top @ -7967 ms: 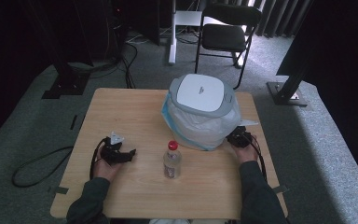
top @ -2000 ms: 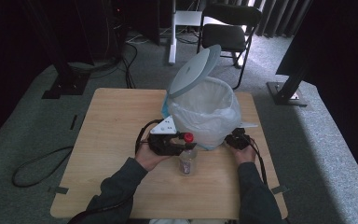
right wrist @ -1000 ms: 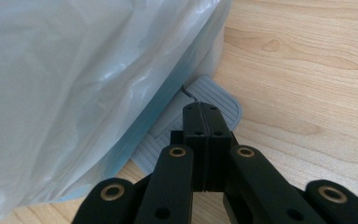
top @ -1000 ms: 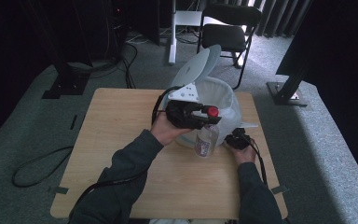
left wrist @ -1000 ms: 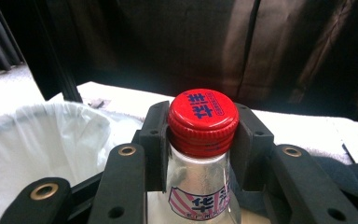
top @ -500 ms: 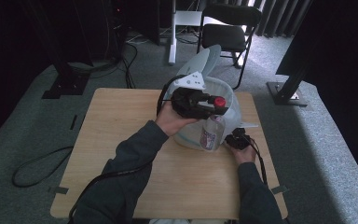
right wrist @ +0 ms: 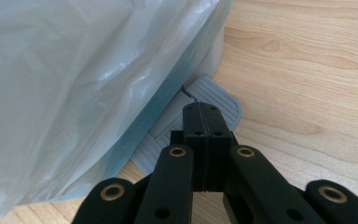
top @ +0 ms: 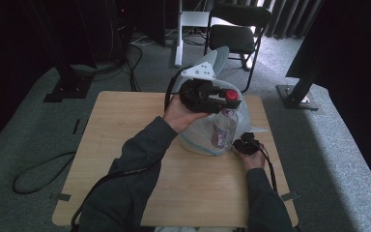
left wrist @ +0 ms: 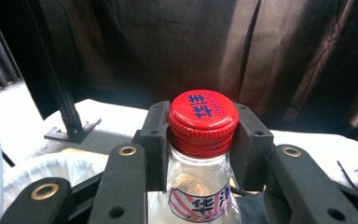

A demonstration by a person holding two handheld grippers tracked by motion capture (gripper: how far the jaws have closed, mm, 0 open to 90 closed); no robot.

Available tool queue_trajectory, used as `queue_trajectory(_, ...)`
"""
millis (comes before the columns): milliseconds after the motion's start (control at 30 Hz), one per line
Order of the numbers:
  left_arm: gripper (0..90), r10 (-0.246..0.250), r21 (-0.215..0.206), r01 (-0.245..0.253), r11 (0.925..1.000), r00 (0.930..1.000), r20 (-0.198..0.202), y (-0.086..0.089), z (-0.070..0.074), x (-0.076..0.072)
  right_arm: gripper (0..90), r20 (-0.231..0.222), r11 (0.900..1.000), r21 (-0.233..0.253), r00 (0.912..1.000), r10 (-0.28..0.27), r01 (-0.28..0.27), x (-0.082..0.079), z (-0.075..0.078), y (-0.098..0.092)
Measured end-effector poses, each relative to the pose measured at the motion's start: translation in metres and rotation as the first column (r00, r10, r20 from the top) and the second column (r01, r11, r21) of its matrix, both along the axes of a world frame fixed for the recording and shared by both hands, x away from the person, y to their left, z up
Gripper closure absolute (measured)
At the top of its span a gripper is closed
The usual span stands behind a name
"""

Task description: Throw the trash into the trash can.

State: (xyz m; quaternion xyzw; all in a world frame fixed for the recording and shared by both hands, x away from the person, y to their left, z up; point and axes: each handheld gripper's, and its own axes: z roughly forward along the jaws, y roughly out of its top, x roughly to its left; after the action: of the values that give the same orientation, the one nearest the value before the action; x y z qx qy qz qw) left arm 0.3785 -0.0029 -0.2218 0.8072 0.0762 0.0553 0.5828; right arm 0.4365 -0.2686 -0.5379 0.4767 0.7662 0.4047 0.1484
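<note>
The left gripper (top: 221,99) clamps the bottle (top: 223,128) by its neck under the red cap (left wrist: 203,115), above the open bin (top: 200,137). The right gripper (right wrist: 204,122), jaws together, presses the pedal (right wrist: 214,100).

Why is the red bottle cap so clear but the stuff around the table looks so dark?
In the left gripper view the red cap sits close to the camera, sharp and well lit, against dim curtains. In the high view the table is lit while the room's edges fall into black, and the bottle looks small and soft. In the right gripper view the plastic bag shines with pale glare.
</note>
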Motion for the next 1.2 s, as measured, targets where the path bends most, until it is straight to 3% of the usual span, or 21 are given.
queue_trajectory(300, 62.7, 0.007, -0.019, -0.006, 0.9998, 0.9995, 0.03, -0.011, 0.032, 0.001, 90.0, 0.0, 1.0, 0.001, 1.0, -0.001, 0.001, 0.0, 0.0, 0.0)
queue_trajectory(367, 62.7, 0.007, -0.019, -0.006, 0.9998, 0.9995, 0.03, -0.011, 0.032, 0.001, 90.0, 0.0, 1.0, 0.001, 1.0, -0.001, 0.001, 0.0, 0.0, 0.0)
queue_trajectory(400, 62.7, 0.016, -0.022, -0.015, 0.9996, 0.9991, 0.038, -0.014, 0.041, 0.006, 90.0, 0.001, 1.0, 0.002, 1.0, -0.001, 0.001, 0.0, 0.0, 0.0)
queue_trajectory(700, 62.7, 0.073, -0.014, -0.073, 0.9973, 0.9961, 0.05, -0.024, 0.06, 0.028, 90.0, 0.0, 1.0, 0.003, 1.0, 0.0, 0.0, 0.0, 0.0, 0.0)
queue_trajectory(1033, 62.7, 0.14, -0.01, -0.14, 0.9901, 0.9885, 0.057, -0.023, 0.064, 0.049, 90.0, 0.003, 1.0, 0.003, 1.0, 0.001, -0.001, 0.0, 0.0, 0.0)
queue_trajectory(1200, 62.7, 0.174, 0.015, -0.176, 0.9843, 0.9815, 0.079, -0.024, 0.062, 0.055, 90.0, 0.003, 1.0, 0.003, 1.0, 0.001, -0.001, 0.0, 0.0, 0.0)
